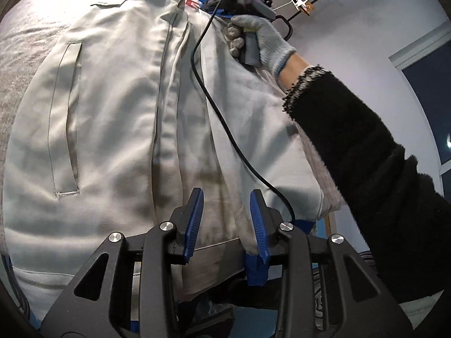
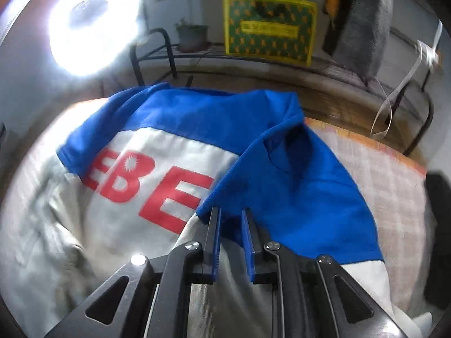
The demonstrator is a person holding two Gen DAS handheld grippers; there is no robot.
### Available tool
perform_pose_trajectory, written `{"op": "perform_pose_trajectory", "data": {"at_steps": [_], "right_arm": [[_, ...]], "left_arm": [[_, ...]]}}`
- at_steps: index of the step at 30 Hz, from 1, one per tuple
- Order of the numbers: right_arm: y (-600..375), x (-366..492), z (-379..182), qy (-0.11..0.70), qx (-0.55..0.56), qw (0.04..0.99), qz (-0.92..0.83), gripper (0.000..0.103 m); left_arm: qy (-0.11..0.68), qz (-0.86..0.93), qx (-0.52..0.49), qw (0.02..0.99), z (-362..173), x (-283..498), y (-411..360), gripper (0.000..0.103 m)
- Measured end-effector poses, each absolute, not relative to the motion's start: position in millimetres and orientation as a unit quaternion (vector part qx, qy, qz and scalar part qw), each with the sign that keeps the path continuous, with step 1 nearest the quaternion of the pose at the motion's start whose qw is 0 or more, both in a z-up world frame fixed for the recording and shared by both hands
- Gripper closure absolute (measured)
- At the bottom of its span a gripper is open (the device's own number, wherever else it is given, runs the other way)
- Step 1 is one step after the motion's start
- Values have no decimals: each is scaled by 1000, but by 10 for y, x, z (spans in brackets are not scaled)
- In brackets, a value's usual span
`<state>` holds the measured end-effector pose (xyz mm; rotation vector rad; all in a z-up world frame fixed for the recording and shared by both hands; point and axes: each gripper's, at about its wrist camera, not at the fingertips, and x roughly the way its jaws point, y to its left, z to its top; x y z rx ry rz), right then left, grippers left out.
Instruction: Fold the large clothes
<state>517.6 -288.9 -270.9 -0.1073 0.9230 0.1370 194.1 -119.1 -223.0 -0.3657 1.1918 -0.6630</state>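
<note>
A large pale grey jacket (image 1: 112, 112) lies spread across the table, slit pocket and front placket up. My left gripper (image 1: 227, 191) hovers over its near hem, open; a fold of cloth rests beside the right-hand pad without being pinched. A gloved hand (image 1: 262, 42) holds the right gripper's handle over the far end of the jacket, with the fingers hidden there. In the right wrist view the jacket (image 2: 169, 146) shows a blue yoke and red letters, with a blue part (image 2: 296, 197) folded over them. My right gripper (image 2: 230, 209) hangs just above that blue cloth, jaws narrowly apart and gripping nothing.
A black cable (image 1: 225, 129) trails across the jacket from the right gripper. Checked tablecloth (image 2: 389, 183) shows right of the garment. Beyond the table stand a bright ring light (image 2: 93, 25), a black metal rack with a potted plant (image 2: 191, 35), and a yellow-green box (image 2: 267, 25).
</note>
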Motion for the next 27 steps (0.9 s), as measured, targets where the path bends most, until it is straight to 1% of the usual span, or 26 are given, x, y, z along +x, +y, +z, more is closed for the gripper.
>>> {"op": "perform_pose_trajectory", "data": {"at_steps": [3, 4, 8, 9, 11, 12, 13, 14, 18, 20, 21, 23, 24, 25, 27], "right_arm": [[-2936, 5004, -2562, 444, 9, 887, 127, 87], [-2934, 4922, -2500, 438, 12, 889, 130, 84], [-3086, 4402, -2082, 415, 26, 898, 144, 78], [-3148, 4274, -1978, 411, 32, 900, 146, 73], [-3274, 4005, -1743, 397, 44, 905, 145, 72], [-3357, 3815, -1595, 388, 52, 909, 142, 71], [-3421, 3679, -1484, 383, 59, 911, 142, 70], [-3496, 3471, -1324, 373, 66, 914, 143, 70], [-3643, 2683, -919, 347, 77, 924, 139, 60], [-3721, 2297, -771, 338, 86, 927, 139, 56], [-3757, 2089, -704, 334, 90, 928, 141, 54], [-3813, 1707, -616, 328, 97, 929, 140, 54], [-3827, 1497, -603, 329, 101, 928, 141, 51], [-3833, 1291, -622, 328, 105, 928, 140, 49], [-3841, 991, -735, 336, 114, 925, 137, 47]], "left_arm": [[547, -302, -168, 762, -2244, 1953, -1206, 70], [546, -302, -168, 763, -2236, 1943, -1204, 70], [537, -309, -159, 769, -2165, 1851, -1179, 70], [534, -310, -156, 771, -2144, 1838, -1182, 70], [533, -312, -155, 771, -2134, 1810, -1165, 70], [533, -312, -161, 770, -2132, 1791, -1140, 68], [534, -314, -167, 767, -2134, 1777, -1152, 63], [534, -314, -174, 765, -2143, 1763, -1130, 61], [531, -317, -181, 765, -2135, 1708, -1084, 59], [535, -325, -179, 759, -2157, 1678, -1112, 55], [537, -326, -179, 757, -2170, 1659, -1129, 55], [545, -332, -179, 749, -2228, 1619, -1174, 54], [550, -334, -178, 744, -2265, 1606, -1200, 54], [557, -337, -178, 738, -2308, 1590, -1224, 54], [567, -336, -183, 729, -2391, 1538, -1258, 54]]}}
